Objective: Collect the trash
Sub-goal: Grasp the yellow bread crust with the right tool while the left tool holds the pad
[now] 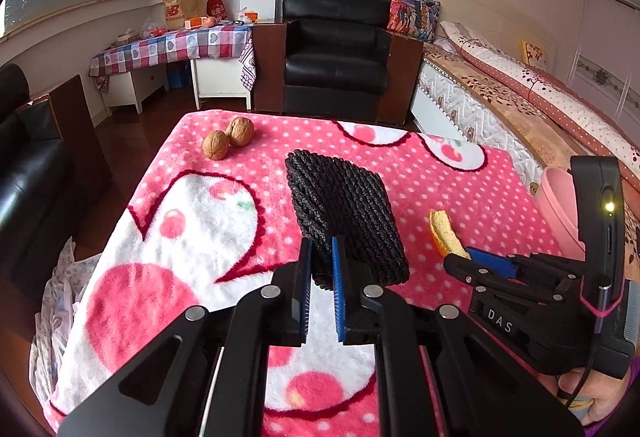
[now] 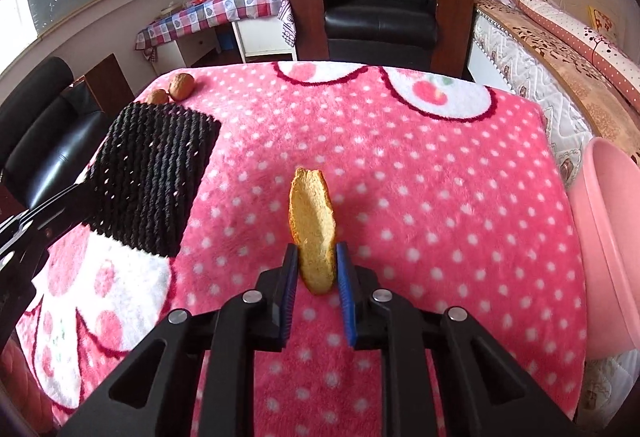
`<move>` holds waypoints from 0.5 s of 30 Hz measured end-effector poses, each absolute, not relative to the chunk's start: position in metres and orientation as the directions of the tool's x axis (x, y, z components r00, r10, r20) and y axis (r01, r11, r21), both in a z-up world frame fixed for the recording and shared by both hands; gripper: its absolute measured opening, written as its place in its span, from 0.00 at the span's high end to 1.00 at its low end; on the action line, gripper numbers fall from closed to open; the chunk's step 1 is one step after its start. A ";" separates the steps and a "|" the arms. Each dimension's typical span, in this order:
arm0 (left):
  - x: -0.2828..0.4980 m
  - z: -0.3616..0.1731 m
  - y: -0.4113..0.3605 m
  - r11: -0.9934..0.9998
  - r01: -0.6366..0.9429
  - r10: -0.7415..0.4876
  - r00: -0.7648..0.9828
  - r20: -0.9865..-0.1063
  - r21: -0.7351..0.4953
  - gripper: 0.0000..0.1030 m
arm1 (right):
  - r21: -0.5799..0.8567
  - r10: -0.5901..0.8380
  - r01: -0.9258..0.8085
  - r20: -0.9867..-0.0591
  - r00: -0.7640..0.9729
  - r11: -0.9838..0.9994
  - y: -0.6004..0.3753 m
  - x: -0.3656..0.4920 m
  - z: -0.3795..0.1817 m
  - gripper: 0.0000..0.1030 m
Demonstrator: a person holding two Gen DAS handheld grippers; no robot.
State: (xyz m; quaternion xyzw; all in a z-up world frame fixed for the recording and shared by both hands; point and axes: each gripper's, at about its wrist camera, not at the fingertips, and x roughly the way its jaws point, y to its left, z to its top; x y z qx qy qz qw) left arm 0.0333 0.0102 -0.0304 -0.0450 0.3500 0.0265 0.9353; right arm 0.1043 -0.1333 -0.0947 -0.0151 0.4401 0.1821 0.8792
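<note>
My left gripper is shut on the near edge of a black foam net sleeve, which hangs tilted above the pink dotted blanket. In the right wrist view the net is at the left. My right gripper has its blue pads closed on a curved yellow-orange peel that stands on edge between them, just over the blanket. The left wrist view shows that peel at the tip of the right gripper, held by a hand at the lower right. Two walnuts lie at the blanket's far left corner.
A pink bin stands just off the table's right edge, against a bed. A black armchair stands behind the table. Another black chair is at the left, and a checked-cloth side table with bags is at the back left.
</note>
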 end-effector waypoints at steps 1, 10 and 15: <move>0.033 -0.030 0.010 0.995 -0.081 0.019 0.754 -0.656 -0.065 0.91 | 0.138 0.311 -0.335 -0.777 0.547 0.932 -0.134 0.100 -0.093 0.83; 0.025 -0.022 0.000 0.996 -0.066 0.009 0.766 -0.642 -0.065 0.91 | 0.195 0.356 -0.325 -0.741 0.569 0.926 -0.153 0.055 -0.068 0.83; 0.022 -0.019 -0.011 0.997 -0.055 0.005 0.773 -0.635 -0.059 0.91 | 0.213 0.354 -0.295 -0.718 0.599 0.931 -0.172 0.033 -0.057 0.83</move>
